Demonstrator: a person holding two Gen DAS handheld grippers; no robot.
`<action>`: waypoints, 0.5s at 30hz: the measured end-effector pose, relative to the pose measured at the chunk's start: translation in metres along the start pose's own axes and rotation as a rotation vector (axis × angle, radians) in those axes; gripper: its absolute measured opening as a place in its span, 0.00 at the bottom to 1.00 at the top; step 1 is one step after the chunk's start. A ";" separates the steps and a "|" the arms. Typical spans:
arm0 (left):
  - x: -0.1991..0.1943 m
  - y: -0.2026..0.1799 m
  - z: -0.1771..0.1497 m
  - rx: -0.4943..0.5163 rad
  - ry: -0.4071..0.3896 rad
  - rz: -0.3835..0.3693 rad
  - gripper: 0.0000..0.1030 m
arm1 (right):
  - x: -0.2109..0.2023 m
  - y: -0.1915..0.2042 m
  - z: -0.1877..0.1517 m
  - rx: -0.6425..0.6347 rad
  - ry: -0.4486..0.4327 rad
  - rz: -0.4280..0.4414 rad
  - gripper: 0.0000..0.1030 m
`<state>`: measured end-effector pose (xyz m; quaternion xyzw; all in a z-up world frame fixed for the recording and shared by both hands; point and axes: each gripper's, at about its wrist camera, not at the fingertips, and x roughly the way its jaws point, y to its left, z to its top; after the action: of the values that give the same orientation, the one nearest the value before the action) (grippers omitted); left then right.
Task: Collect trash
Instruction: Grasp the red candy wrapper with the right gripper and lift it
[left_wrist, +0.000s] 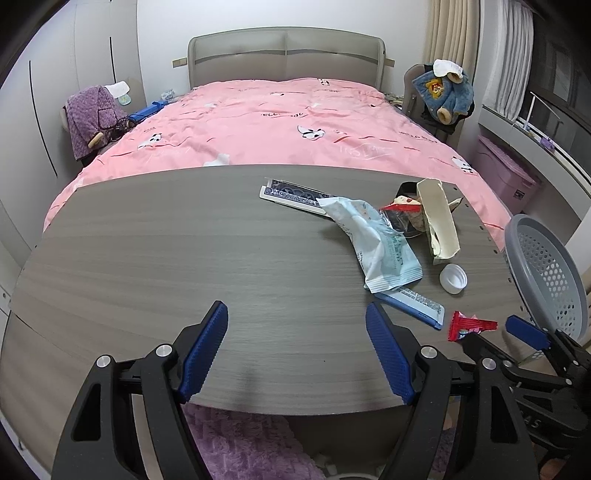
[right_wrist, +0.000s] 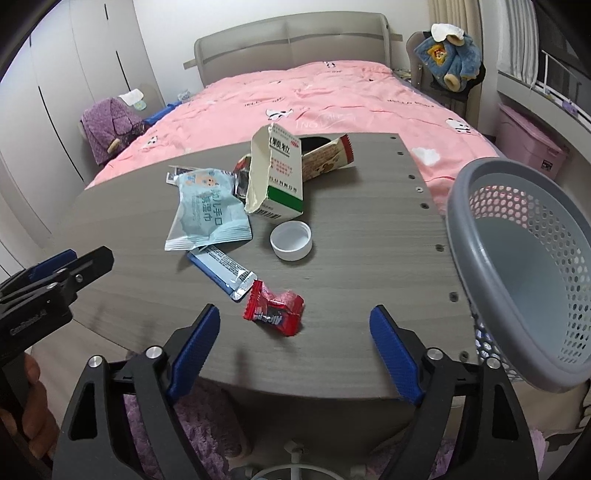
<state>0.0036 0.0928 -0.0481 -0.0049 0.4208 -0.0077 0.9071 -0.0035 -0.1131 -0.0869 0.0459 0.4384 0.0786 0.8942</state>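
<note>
A bed with a pink printed quilt (left_wrist: 280, 122) filled the far half of both views, its grey padded headboard (left_wrist: 286, 55) against the wall. In front of it stood the grey wood-grain table (left_wrist: 184, 258), and at its right edge hung a grey perforated plastic basket (right_wrist: 517, 266), tilted with its opening toward the table and nothing visible inside.

The trash lay in a loose cluster on the right half of the table. The torn white-and-green cardboard medicine box (right_wrist: 277, 177) stood farthest back, beside a brown-and-red snack wrapper (right_wrist: 327, 160). A pale blue wet-wipe packet (right_wrist: 207, 210) lay just left of the box, overlapping a blue patterned flat card pack (left_wrist: 291, 194). A white plastic bottle cap (right_wrist: 291, 240) sat open side up in front of the box. Nearer, a blue-and-white sachet (right_wrist: 221, 271) lay diagonally, its end almost touching a crumpled red candy wrapper (right_wrist: 275, 308).

The right gripper (right_wrist: 295, 343) hung over the near table edge, blue pads spread wide and holding nothing, the red candy wrapper just ahead between the fingertips. The left gripper (left_wrist: 297, 345) hovered over bare tabletop to the left, its pads likewise spread apart and empty.
</note>
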 end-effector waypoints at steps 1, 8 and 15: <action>0.001 -0.001 0.000 0.000 0.001 0.000 0.72 | 0.003 0.001 0.000 -0.005 0.003 -0.004 0.76; 0.005 -0.005 -0.001 0.005 0.016 -0.010 0.72 | 0.013 0.008 0.001 -0.036 0.006 -0.038 0.69; 0.005 -0.014 -0.003 0.021 0.018 -0.026 0.72 | 0.013 0.011 0.000 -0.074 -0.010 -0.072 0.41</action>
<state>0.0049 0.0788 -0.0539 -0.0009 0.4289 -0.0238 0.9030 0.0031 -0.0997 -0.0954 -0.0026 0.4320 0.0625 0.8997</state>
